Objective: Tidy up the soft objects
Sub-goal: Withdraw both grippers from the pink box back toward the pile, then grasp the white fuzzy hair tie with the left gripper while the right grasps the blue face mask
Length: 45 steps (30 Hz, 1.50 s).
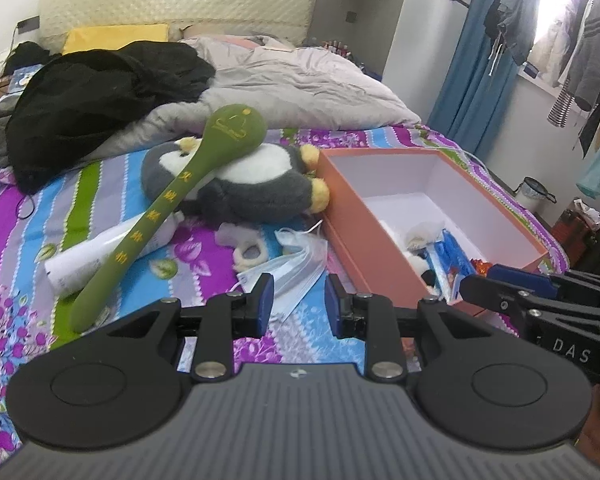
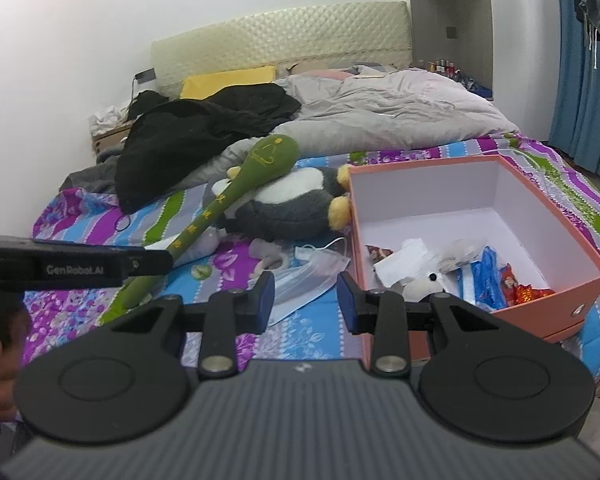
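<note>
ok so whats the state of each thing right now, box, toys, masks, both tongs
left tongs: open, empty
right tongs: open, empty
orange box: lidless, partly filled
penguin plush: lying beside the box
green plush spoon: leaning across the penguin
face masks: loose on the bedsheet

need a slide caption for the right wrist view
Open right gripper hovers over a face mask beside the half-filled orange box.

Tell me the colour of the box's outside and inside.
The box is salmon-orange outside and white inside, clearest in the right wrist view.
</note>
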Each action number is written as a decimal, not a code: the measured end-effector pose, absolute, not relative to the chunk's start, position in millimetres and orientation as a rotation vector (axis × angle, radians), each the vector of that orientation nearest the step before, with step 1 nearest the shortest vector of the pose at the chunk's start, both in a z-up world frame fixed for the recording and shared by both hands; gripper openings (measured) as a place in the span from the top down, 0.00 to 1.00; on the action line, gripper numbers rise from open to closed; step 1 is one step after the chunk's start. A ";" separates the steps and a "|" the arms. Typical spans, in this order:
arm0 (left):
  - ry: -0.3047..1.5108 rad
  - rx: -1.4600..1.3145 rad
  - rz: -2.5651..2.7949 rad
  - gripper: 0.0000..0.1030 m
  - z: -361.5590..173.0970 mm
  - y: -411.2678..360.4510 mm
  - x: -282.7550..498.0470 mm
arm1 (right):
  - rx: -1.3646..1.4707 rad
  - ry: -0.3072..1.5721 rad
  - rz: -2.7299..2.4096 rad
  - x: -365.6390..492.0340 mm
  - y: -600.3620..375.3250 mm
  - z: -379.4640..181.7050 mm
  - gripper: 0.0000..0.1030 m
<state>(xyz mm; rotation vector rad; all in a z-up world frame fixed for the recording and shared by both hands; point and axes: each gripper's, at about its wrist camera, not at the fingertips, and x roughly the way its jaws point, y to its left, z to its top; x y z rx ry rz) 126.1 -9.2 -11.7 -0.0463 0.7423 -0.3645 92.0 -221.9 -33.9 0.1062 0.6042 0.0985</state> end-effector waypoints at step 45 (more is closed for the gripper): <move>0.978 -0.120 -0.235 0.69 -114.8 44.1 205.0 | 0.069 0.804 0.172 167.4 -161.9 -126.9 0.64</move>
